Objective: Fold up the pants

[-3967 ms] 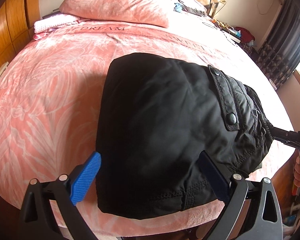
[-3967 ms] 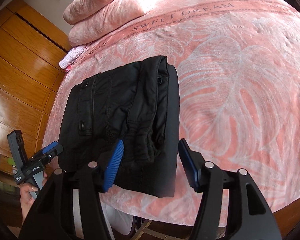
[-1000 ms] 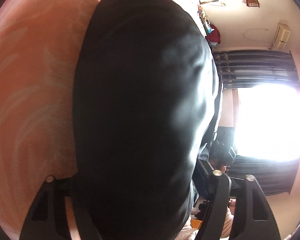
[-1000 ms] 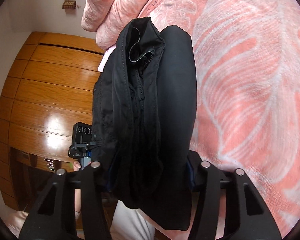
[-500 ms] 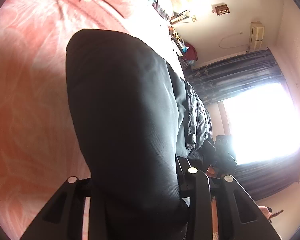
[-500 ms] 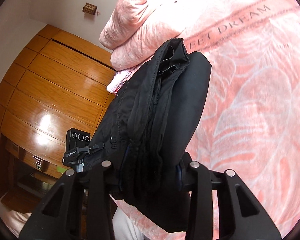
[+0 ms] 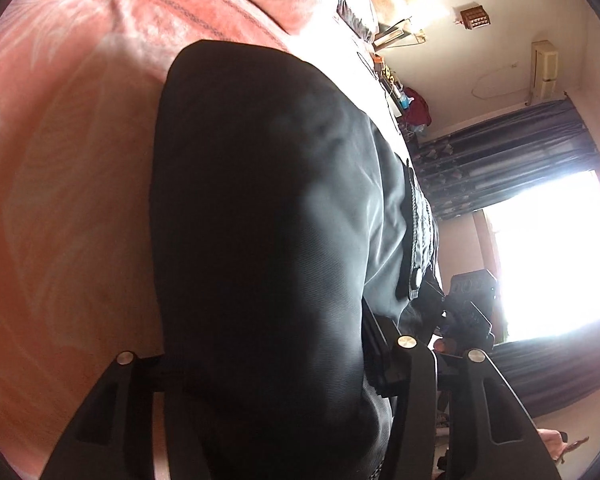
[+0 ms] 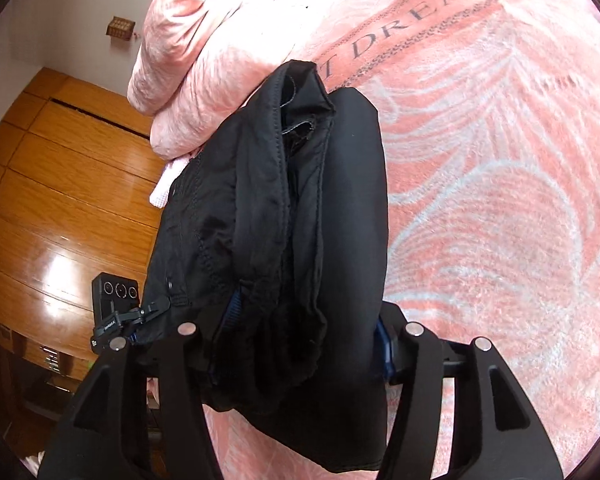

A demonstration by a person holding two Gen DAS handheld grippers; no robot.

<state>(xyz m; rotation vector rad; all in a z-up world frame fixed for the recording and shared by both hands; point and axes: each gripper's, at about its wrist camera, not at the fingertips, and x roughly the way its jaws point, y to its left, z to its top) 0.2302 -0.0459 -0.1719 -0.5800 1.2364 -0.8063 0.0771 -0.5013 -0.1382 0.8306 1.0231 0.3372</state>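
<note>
**Folded pants held up over the bed at both ends**

Around me: the pink leaf-print bedspread (image 8: pixel 500 208) fills most of both views, a bunched pink quilt (image 8: pixel 220 40) sits at the head of the bed, a wooden wardrobe (image 8: pixel 60 200) stands beyond it, and dark curtains (image 7: pixel 500 168) frame a bright window. The black bundle blocks most of my left view.

My left gripper (image 7: pixel 260 360) is clamped on one end of the folded black pants (image 7: pixel 260 220); its fingers are buried in cloth. My right gripper (image 8: pixel 300 332) is clamped on the opposite end (image 8: pixel 292 220), layered edges facing this camera. The bundle hangs between my two hands above the bedspread, its long axis running from one gripper to the other.
</note>
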